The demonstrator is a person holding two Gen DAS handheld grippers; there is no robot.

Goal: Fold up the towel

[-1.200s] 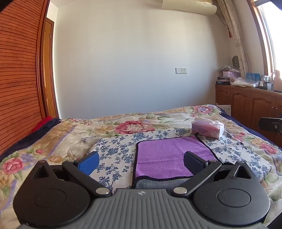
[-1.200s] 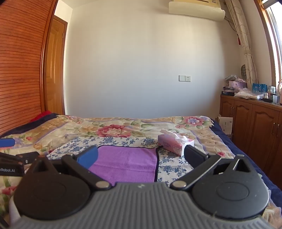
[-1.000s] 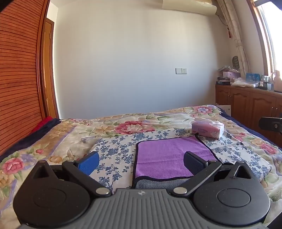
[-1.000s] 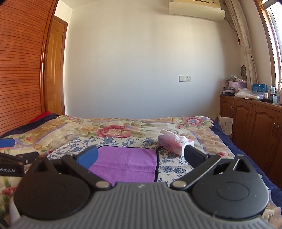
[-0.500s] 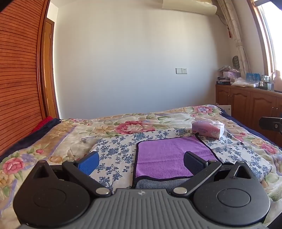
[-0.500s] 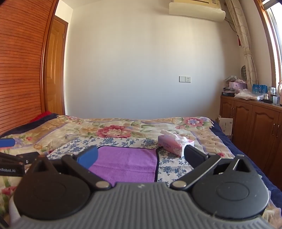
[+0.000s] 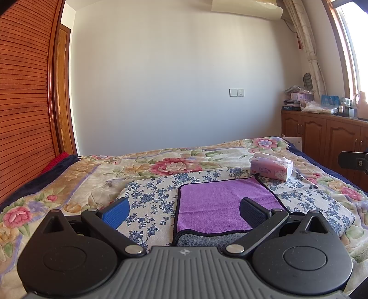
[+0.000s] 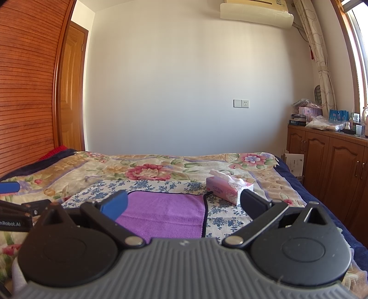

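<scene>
purple towel [image 7: 220, 204] flat on bed [image 7: 161, 165], pink tissue box [image 7: 271, 169] just past towel's far right corner, left hand-held gripper [image 7: 184, 210] and right hand-held gripper [image 8: 182, 202] both spread wide, above towel's near edge, gripping nothing

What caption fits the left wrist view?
Open left tongs hover over purple towel on floral bed, tissue box beyond.

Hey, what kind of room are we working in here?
Almost certainly a home bedroom. A bed with a floral cover fills the foreground, wooden cabinets line the window wall, and an air conditioner hangs high up. A purple towel and a tissue box lie on the bed.
</scene>
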